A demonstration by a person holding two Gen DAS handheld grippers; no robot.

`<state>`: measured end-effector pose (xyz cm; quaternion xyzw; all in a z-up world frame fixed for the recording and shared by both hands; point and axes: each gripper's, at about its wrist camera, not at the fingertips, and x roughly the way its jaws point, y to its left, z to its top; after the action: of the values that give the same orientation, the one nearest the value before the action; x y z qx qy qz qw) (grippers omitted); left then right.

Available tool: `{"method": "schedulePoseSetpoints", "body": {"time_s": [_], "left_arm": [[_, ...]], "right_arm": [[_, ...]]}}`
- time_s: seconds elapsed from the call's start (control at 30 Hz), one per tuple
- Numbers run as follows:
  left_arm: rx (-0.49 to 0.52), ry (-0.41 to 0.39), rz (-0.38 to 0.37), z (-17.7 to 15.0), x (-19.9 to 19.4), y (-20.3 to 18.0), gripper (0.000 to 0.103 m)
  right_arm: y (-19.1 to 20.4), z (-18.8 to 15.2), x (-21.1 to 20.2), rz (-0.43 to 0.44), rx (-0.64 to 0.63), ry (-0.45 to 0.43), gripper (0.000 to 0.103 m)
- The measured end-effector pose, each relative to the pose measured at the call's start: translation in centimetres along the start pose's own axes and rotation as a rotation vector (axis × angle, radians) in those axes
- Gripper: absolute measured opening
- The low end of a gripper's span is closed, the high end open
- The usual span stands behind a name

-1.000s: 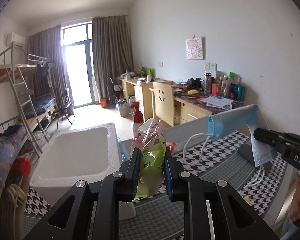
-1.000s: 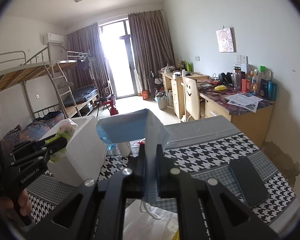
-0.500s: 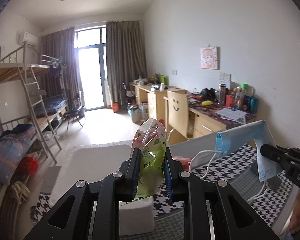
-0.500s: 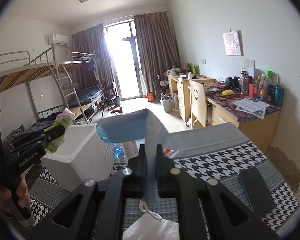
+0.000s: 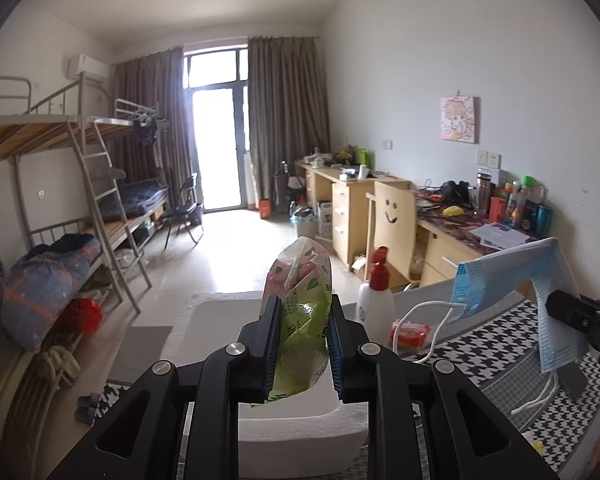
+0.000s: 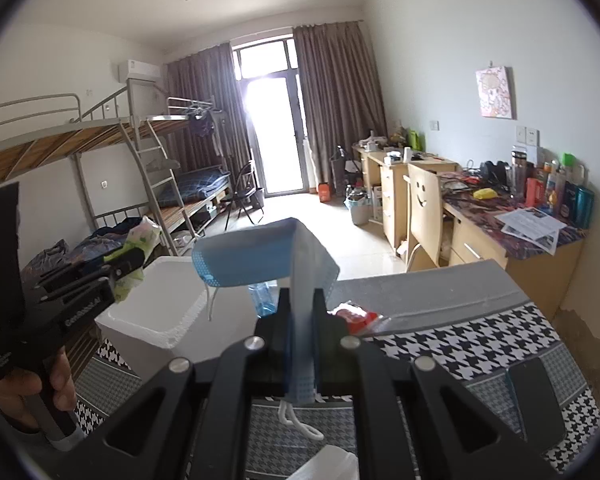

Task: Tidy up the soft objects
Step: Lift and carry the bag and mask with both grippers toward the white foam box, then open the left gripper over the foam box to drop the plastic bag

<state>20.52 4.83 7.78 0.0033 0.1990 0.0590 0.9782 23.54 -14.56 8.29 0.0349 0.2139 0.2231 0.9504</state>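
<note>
Blue mask pinched in right fingers; only the right view shows the hand gripping the left, packet-pinching gripper.

Left gripper: black body, blue pads, silver screw heads. It holds a tissue pack printed green and pink with white patches, centre of the left wrist frame.

Right gripper: black, silver screw heads. It holds a face mask, light blue with white ear loops, centre of the right wrist frame.

Foam box: plain white, left of centre.

Tablecloth: black-and-white houndstooth with grey bands, lower right.

Bottle: white body, red pump top.

Packet: red, beside the mask.

Curtains: grey-brown.

Chair: light wood with a black smiley face.
</note>
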Motion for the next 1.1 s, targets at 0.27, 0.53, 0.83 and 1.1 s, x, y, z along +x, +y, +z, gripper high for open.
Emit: {"method": "schedulePoseSetpoints", "body": {"time_s": [0.27, 0.53, 0.83, 1.1], "left_arm": [[-0.029, 0.062, 0.011, 0.1, 2.1, 1.6, 0.023], [-0.074, 0.138, 0.0, -0.6, 5.0, 3.2, 0.023], [-0.111, 0.155, -0.014, -0.8, 5.5, 4.5, 0.081], [-0.118, 0.096, 0.034, -0.3, 3.5, 5.4, 0.093]], "right_arm": [[1.0, 0.5, 1.1, 0.032, -0.01, 0.019, 0.011], [1.7, 0.5, 1.8, 0.043, -0.02, 0.032, 0.011], [1.5, 0.6, 2.7, 0.023, -0.014, 0.052, 0.011], [2.0, 0.7, 3.4, 0.03, -0.01, 0.069, 0.011]]}}
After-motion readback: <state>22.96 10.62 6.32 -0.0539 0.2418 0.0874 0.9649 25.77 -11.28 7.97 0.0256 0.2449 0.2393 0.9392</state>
